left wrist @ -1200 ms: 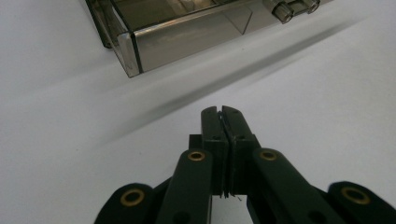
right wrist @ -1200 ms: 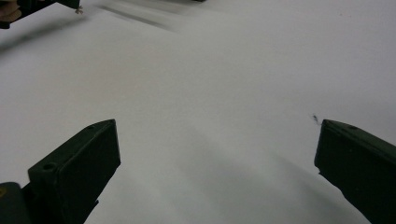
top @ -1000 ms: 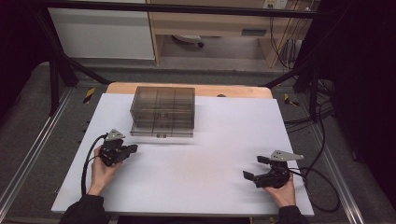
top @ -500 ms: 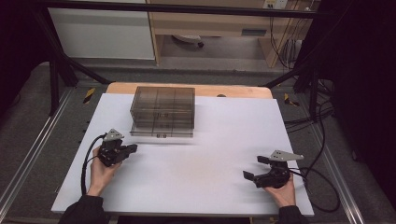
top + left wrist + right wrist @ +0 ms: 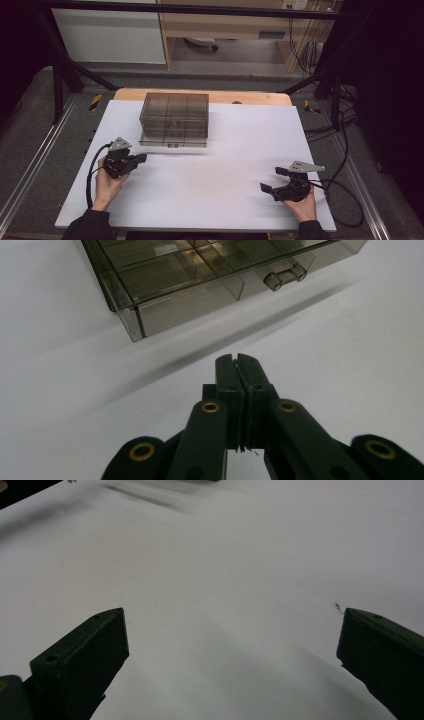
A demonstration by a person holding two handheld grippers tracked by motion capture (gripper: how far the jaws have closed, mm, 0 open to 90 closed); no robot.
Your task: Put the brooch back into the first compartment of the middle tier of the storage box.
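A smoky clear plastic drawer box [image 5: 174,119] stands on the white table [image 5: 220,165] toward the back left; its lowest drawer, with a small handle [image 5: 284,276], sticks out a little toward me. My left gripper [image 5: 142,158] rests on the table in front of the box's left corner, jaws pressed together with nothing between them [image 5: 237,361]. My right gripper [image 5: 271,180] lies near the front right of the table, its two jaws spread wide over bare white surface [image 5: 230,645], holding nothing.
A wooden strip [image 5: 250,96] runs along the table's far edge. Metal rails flank the table, and cables [image 5: 345,200] trail off the right side. Shelving and a cabinet stand beyond.
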